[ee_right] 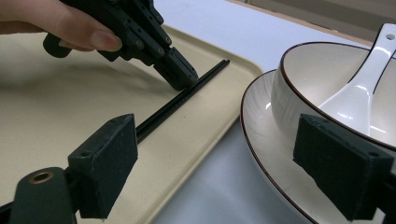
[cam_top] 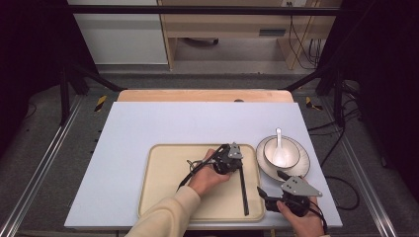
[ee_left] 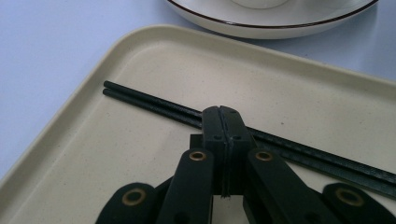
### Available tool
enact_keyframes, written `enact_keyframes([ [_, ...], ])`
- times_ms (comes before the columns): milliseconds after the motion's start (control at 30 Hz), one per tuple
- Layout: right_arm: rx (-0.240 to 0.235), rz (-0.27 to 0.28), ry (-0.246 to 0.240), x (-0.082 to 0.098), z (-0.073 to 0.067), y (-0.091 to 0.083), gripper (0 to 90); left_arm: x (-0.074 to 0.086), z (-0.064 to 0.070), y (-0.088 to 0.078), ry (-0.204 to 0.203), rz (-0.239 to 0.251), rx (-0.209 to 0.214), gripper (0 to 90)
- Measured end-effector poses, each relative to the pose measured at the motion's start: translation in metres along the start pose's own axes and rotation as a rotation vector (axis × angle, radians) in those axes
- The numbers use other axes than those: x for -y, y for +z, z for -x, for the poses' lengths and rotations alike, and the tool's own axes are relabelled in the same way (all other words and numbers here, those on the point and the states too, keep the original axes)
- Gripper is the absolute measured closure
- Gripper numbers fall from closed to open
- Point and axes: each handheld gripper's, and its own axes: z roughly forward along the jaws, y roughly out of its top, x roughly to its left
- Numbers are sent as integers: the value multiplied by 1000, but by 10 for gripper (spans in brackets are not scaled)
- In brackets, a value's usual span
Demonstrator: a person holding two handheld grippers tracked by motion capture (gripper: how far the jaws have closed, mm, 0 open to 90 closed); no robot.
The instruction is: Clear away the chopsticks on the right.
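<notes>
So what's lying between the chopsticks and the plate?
Just the tray's raised rim, then a bare strip of table, seen in the right gripper view.

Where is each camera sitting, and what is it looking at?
High view: sits above the person's side, looking forward and down at the white table; both forearms and hands come in from below.
Left gripper view: rides the left gripper, looking along its shut jaws at the black chopsticks on the beige plastic tray.
Right gripper view: rides the right gripper, facing the white bowl holding a white ceramic spoon; the other hand's fingers show.
Both gripper views share the chopsticks, tray and dark-rimmed white plate.
</notes>
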Motion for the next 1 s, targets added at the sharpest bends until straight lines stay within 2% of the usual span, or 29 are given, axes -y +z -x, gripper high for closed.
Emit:
enact_keyframes([
  [167,-7,9,-1,-1,-1,1,137,1,-1,-14,26,8,2,899],
  [333,-21,15,-13,-2,-4,4,127,14,-1,-33,28,42,-4,880],
  [467,-33,13,-11,-3,-6,8,126,27,3,-51,17,82,-29,749],
  [567,-38,17,-13,-4,-7,9,124,34,4,-63,20,113,-32,638],
  [767,-51,34,-13,-7,-11,8,97,46,8,-93,2,164,-80,413],
  [900,-64,44,-15,-10,-15,9,82,56,9,-110,-25,211,-97,303],
  [1000,-69,45,-2,-13,-17,10,75,66,10,-122,-27,232,-112,222],
])
